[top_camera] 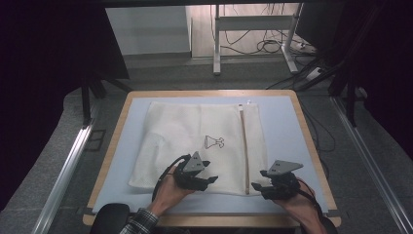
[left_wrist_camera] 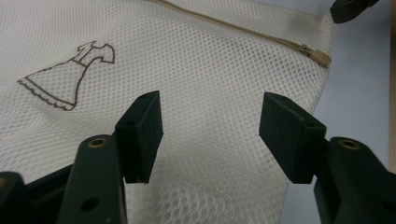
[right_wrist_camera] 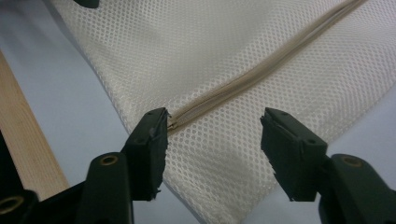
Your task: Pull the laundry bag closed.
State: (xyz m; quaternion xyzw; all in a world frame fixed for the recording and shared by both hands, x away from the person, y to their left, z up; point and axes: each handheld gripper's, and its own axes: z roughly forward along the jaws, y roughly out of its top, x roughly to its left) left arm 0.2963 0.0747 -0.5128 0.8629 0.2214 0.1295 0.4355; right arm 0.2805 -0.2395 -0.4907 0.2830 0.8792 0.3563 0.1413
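Note:
A white mesh laundry bag (top_camera: 195, 141) lies flat on the blue mat, with a small dress drawing (top_camera: 214, 142) in its middle and a tan zipper (top_camera: 244, 146) running from far to near along its right side. My left gripper (top_camera: 210, 179) stands open over the bag's near edge; its jaws (left_wrist_camera: 212, 126) hover just above the mesh, with the dress drawing (left_wrist_camera: 70, 77) to their left and the zipper pull (left_wrist_camera: 320, 57) ahead to the right. My right gripper (top_camera: 258, 185) is open at the bag's near right corner, its jaws (right_wrist_camera: 212, 135) spread either side of the zipper's (right_wrist_camera: 261, 70) near end.
The blue mat (top_camera: 285, 131) covers a wooden table (top_camera: 308, 131) whose edge runs close to my right gripper. A strip of bare mat (right_wrist_camera: 60, 84) lies between the bag and the wooden edge (right_wrist_camera: 23, 144). Desk legs and cables (top_camera: 263, 44) stand on the floor beyond.

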